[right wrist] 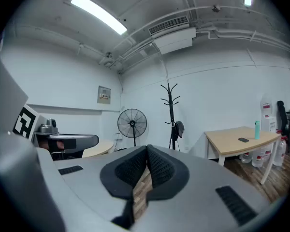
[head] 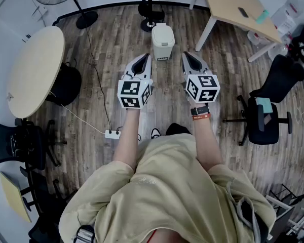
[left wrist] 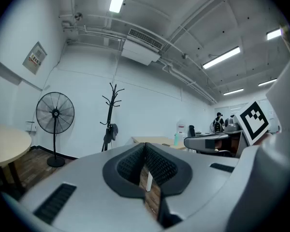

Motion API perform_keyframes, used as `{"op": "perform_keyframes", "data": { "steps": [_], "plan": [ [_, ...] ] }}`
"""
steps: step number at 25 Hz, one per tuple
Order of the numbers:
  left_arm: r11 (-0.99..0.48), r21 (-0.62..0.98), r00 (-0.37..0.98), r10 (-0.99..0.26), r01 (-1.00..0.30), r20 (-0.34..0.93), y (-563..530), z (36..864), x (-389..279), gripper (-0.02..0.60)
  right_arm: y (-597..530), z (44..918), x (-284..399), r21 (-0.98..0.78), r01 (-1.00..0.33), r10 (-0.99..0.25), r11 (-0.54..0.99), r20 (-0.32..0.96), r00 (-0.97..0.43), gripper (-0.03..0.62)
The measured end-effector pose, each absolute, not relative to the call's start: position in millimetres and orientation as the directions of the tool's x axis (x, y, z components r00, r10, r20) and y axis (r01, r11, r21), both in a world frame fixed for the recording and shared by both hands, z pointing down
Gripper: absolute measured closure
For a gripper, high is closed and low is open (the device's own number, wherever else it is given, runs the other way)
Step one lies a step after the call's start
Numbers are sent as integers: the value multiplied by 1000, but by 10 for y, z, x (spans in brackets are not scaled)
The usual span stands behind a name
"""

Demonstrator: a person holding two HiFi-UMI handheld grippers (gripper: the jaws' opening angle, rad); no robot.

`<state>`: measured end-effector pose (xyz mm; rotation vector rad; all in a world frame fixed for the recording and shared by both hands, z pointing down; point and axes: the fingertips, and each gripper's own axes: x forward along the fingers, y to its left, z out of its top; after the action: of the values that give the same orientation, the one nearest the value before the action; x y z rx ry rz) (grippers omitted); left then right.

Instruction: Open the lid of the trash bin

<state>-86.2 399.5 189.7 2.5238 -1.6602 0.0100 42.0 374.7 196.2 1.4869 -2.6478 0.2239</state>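
Note:
The white trash bin (head: 162,42) stands on the wood floor ahead of me, lid down. My left gripper (head: 148,56) is held just short of the bin and to its left, jaws together with nothing between them. To the bin's right, at about the same distance, my right gripper (head: 185,54) is also shut and empty. In the left gripper view the jaws of the left gripper (left wrist: 144,145) meet at the tip, with floor showing below. In the right gripper view the right gripper (right wrist: 147,148) has its pads closed too. The bin is hidden behind the jaws in both gripper views.
A round table (head: 33,67) and black chairs (head: 17,143) are on the left. A fan base (head: 86,19) and coat-stand base (head: 151,10) are behind the bin. A rectangular table (head: 238,6) and an office chair (head: 266,116) are on the right. A power strip (head: 113,133) lies near my feet.

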Motion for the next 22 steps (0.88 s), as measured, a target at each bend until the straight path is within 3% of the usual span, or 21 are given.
{"op": "perform_keyframes", "data": {
  "steps": [8,22],
  "plan": [
    [-372,122,382,-922,-920,68,3765,1969,-1129,557,3627,2151,114,-80,-845,-824,529,191,-533,582],
    [-392,155,414,-898,-907,149,2635,2337,-795,557,2425,2557,398,-147,-854,-819,499,242,-520,582]
  ]
}}
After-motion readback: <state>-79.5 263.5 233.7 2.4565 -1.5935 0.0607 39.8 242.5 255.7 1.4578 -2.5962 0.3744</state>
